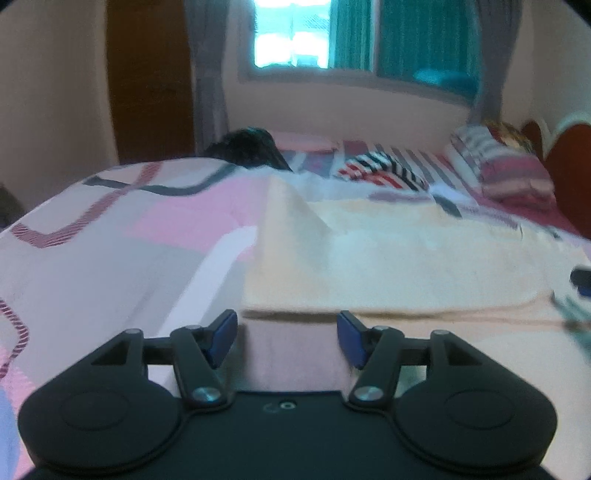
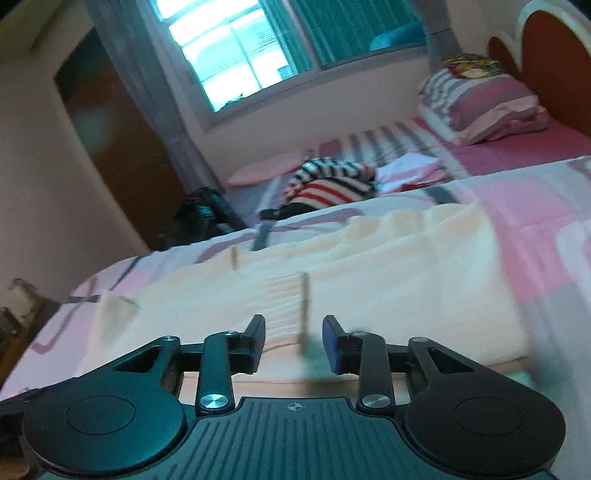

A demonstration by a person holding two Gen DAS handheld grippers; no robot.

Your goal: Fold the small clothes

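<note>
Two claws, one cream cloth, one bed.

Left claw (image 1: 287,338): blue pads set wide apart, nothing between them; poised just short of the near edge of the cloth (image 1: 369,258), above the bedcover.

Right claw (image 2: 293,341): jaws part open, no grip; no fabric pinched between the pads, though the near fold of the cloth (image 2: 332,266) lies close beyond the tips. View tilted and blurred.

Cloth: pale cream, knitted look, spread flat in the middle of the bed, folded over on itself along the near edge; one corner raised into a small peak at the far left in the left view. Ribbed band near the right claw tips in the right view.

Bedcover (image 1: 110,236): white and pink blocks with grey and dark red striped bands, under the cloth.

Striped garment (image 2: 332,181): red, white and black, bunched on the far part of the bed, well apart from the cloth.

Pillow (image 2: 480,107): pink with grey stripes, far right, against a brown headboard (image 2: 550,70).

Dark bundle (image 1: 251,147): far left edge of the bed, kind not clear.

Window (image 1: 295,33): far wall, bright, with teal curtain (image 1: 406,37) on the right and grey curtain on the left.

Brown door (image 1: 147,74): far left.
</note>
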